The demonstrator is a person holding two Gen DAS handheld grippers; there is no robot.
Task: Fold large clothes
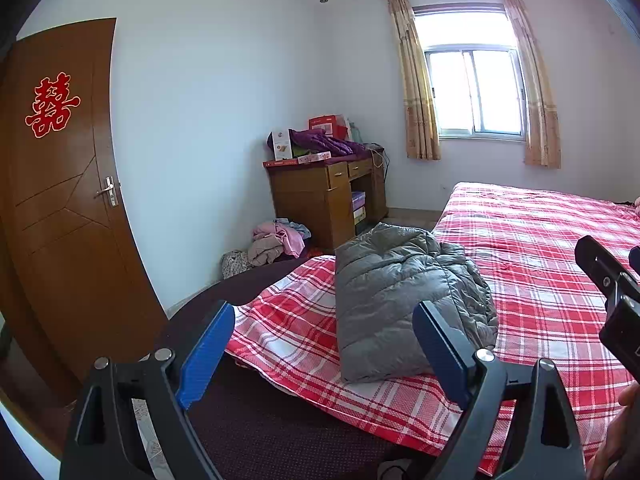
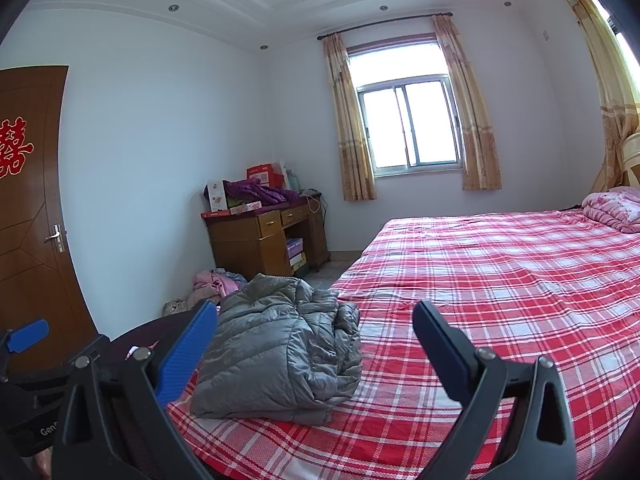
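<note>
A grey quilted down jacket (image 1: 400,296) lies folded in a thick bundle on the red-and-white plaid bed (image 1: 540,264), near its foot corner. It also shows in the right wrist view (image 2: 280,344) on the same bed (image 2: 500,280). My left gripper (image 1: 324,344) is open and empty, held above the bed's near edge, short of the jacket. My right gripper (image 2: 316,340) is open and empty, also held back from the jacket, which sits between its fingers in the view. The right gripper's body shows at the right edge of the left wrist view (image 1: 612,288).
A wooden desk (image 1: 324,192) piled with boxes and purple cloth stands by the far wall. A heap of clothes (image 1: 276,244) lies on the floor beside it. A brown door (image 1: 60,200) is at left. A pink quilt (image 2: 612,206) lies at the bed's head.
</note>
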